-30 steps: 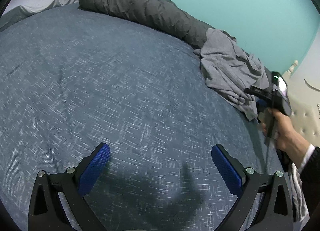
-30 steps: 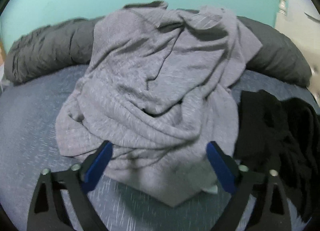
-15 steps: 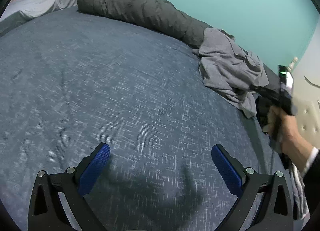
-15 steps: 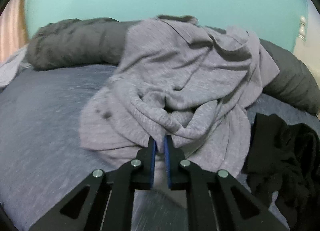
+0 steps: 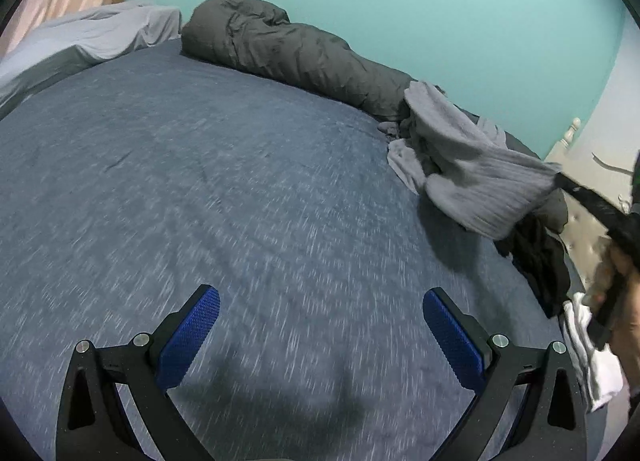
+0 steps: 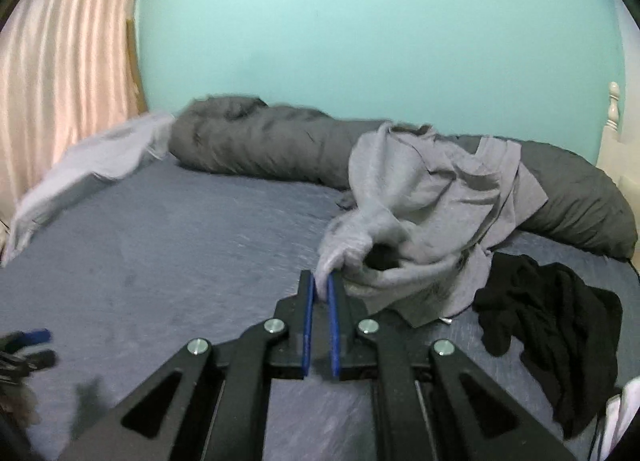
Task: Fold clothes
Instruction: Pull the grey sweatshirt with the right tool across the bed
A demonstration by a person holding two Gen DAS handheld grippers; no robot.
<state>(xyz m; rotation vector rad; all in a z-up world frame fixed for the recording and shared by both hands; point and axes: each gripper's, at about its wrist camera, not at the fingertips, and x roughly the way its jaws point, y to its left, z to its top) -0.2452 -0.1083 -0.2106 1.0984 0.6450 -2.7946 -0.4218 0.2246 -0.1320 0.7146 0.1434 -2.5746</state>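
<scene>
A crumpled light grey shirt (image 6: 432,213) lies on the blue bedspread (image 6: 180,253), draped partly over a rolled dark grey duvet (image 6: 264,145). My right gripper (image 6: 320,281) is shut on a bunched edge of this shirt and lifts it off the bed. In the left wrist view the same grey shirt (image 5: 480,173) is stretched up toward the right gripper (image 5: 560,179) at the far right. My left gripper (image 5: 320,325) hangs open over bare bedspread (image 5: 240,201), well left of the shirt, with nothing between its blue pads.
A black garment (image 6: 548,325) lies heaped to the right of the shirt. A white cloth (image 5: 588,353) shows by the person's hand. A pale pillow (image 6: 92,165) sits at the bed's far left. Teal wall behind, pink curtain left, cream headboard (image 5: 588,165) right.
The right gripper closed on the grey shirt's edge and has pulled it up and back toward me. The left gripper stayed open, shifting its view slightly over the bed.
</scene>
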